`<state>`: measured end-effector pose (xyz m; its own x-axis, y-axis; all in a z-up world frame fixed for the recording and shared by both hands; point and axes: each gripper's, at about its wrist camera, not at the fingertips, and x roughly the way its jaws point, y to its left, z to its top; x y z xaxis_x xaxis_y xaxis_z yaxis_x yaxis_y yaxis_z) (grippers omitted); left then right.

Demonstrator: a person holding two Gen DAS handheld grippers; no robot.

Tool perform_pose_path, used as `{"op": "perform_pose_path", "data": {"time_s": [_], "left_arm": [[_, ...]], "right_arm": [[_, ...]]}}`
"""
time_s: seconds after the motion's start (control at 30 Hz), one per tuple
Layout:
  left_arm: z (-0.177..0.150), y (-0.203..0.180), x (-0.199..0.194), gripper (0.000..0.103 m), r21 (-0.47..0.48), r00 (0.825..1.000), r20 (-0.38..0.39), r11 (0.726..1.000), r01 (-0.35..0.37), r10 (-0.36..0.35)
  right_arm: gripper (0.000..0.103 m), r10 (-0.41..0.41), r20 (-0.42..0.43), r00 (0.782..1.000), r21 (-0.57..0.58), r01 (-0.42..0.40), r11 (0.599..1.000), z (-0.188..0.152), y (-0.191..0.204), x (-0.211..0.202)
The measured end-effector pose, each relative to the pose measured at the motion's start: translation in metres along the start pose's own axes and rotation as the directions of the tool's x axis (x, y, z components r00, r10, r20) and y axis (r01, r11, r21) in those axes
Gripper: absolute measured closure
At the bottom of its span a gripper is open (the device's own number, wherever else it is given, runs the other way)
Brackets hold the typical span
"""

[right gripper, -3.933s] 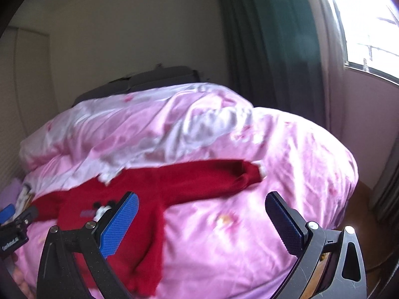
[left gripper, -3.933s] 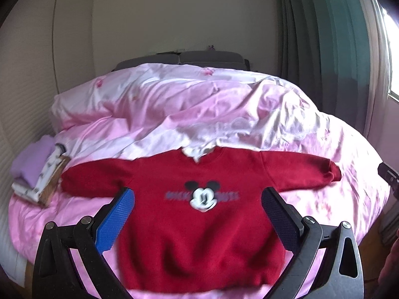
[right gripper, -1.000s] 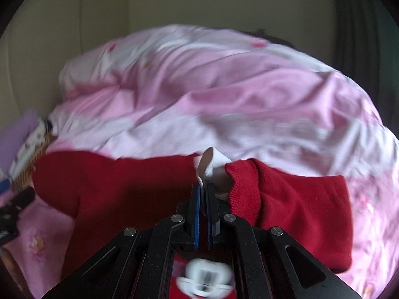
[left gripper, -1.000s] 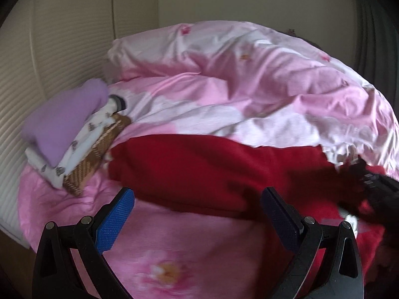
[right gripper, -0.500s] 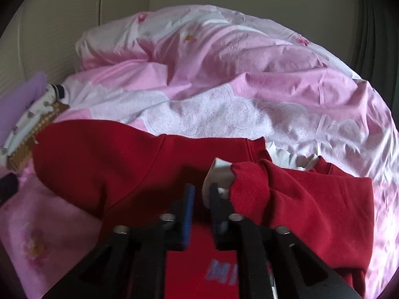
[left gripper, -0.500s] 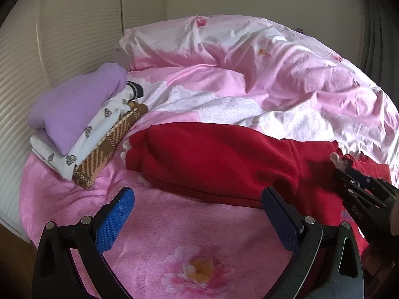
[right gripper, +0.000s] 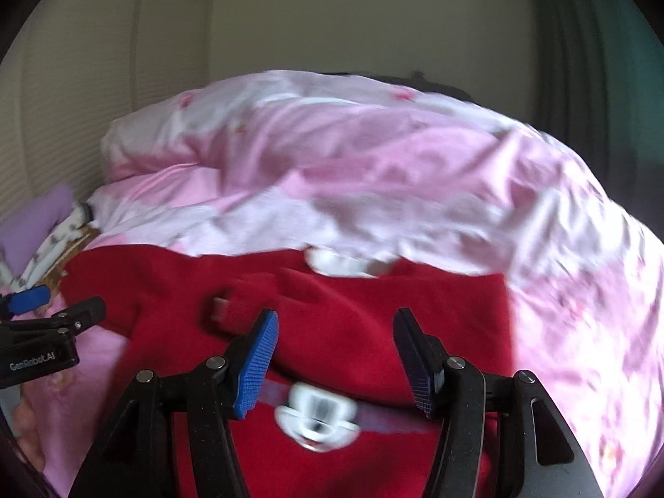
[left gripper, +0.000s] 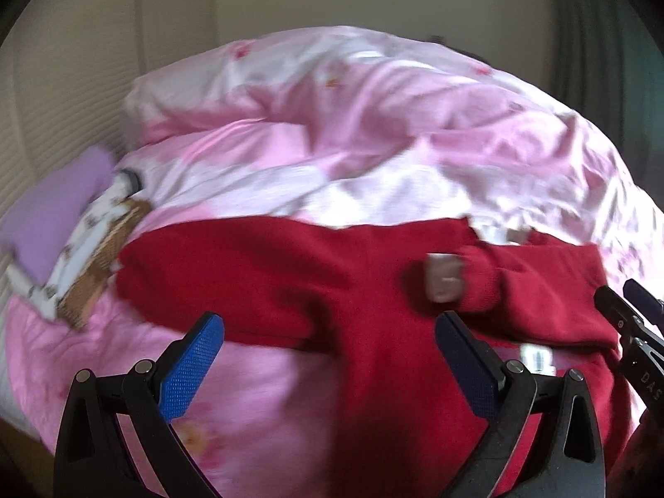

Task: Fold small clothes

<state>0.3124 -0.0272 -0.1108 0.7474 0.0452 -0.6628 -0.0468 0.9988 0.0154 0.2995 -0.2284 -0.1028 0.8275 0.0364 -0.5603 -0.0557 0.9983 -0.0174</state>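
Observation:
A red sweatshirt (left gripper: 373,303) with a Mickey Mouse face (right gripper: 317,415) lies flat on the pink duvet (left gripper: 373,145). Its right sleeve (right gripper: 332,307) is folded across the chest, white cuff lining (left gripper: 445,278) showing at the end. Its left sleeve (left gripper: 216,274) lies stretched out toward the pile of clothes. My left gripper (left gripper: 328,369) is open and empty, above the sweatshirt's left side. My right gripper (right gripper: 336,357) is open and empty, just above the folded sleeve; it also shows in the left wrist view (left gripper: 622,311).
A pile of folded clothes (left gripper: 70,224), lilac on top, sits at the bed's left edge beside a slatted wall (left gripper: 41,103). The duvet rises in rumpled folds behind the sweatshirt. Dark curtains (right gripper: 601,62) hang at the right.
My right gripper carried the right sleeve's cuff across the chest, then opened and let go of it and drew back. My left gripper swung right, back toward the sweatshirt.

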Motion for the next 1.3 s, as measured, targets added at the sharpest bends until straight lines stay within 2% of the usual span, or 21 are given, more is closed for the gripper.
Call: {"op": "perform_pose_path", "data": {"time_s": [0.2,0.37,0.57,0.63,0.67,0.73,0.83,0.93,1.13,1.23,1.3], "left_arm": [[0.009,-0.06,0.015,0.006,0.084,0.998,-0.002,0.995,0.062,-0.062],[0.014,-0.099,0.032,0.007,0.121,0.995,-0.012,0.987,0.102,-0.102],[0.019,-0.131,0.048,0.007,0.165,0.987,-0.012,0.973,0.16,-0.16],[0.018,-0.137,0.057,0.007,0.182,0.987,-0.03,0.97,0.162,-0.159],[0.017,-0.141,0.064,0.007,0.202,0.99,-0.04,0.969,0.142,-0.136],[0.012,-0.142,0.077,0.007,0.227,0.995,-0.06,0.97,0.091,-0.079],[0.005,-0.129,0.095,0.007,0.2,0.994,-0.107,0.978,0.054,-0.033],[-0.002,-0.11,0.108,0.006,0.129,0.984,-0.165,0.988,0.084,-0.062],[-0.01,-0.108,0.101,0.005,0.18,0.994,-0.111,0.983,0.034,-0.014],[-0.01,-0.102,0.097,0.007,0.151,0.993,-0.116,0.987,0.05,-0.032],[-0.006,-0.101,0.081,0.009,0.136,0.995,-0.079,0.988,0.076,-0.066]], "right_arm": [[0.045,-0.077,-0.046,0.996,0.108,0.081,0.991,-0.017,-0.072,0.001],[0.045,-0.101,-0.088,0.991,0.175,0.115,0.978,-0.03,-0.116,0.012],[0.045,-0.108,-0.108,0.988,0.224,0.13,0.966,-0.04,-0.142,0.022],[0.045,-0.106,-0.111,0.988,0.236,0.13,0.963,-0.041,-0.147,0.026],[0.045,-0.106,-0.11,0.988,0.236,0.13,0.963,-0.041,-0.148,0.027],[0.045,-0.105,-0.114,0.988,0.233,0.13,0.964,-0.041,-0.149,0.03],[0.045,-0.095,-0.128,0.987,0.225,0.122,0.967,-0.044,-0.148,0.035],[0.045,-0.098,-0.151,0.984,0.208,0.129,0.97,-0.049,-0.146,0.041],[0.045,-0.125,-0.221,0.967,0.197,0.17,0.966,-0.066,-0.152,0.054],[0.045,-0.124,-0.246,0.961,0.205,0.176,0.963,-0.071,-0.156,0.057],[0.045,-0.123,-0.241,0.963,0.216,0.177,0.96,-0.07,-0.156,0.055]]}}
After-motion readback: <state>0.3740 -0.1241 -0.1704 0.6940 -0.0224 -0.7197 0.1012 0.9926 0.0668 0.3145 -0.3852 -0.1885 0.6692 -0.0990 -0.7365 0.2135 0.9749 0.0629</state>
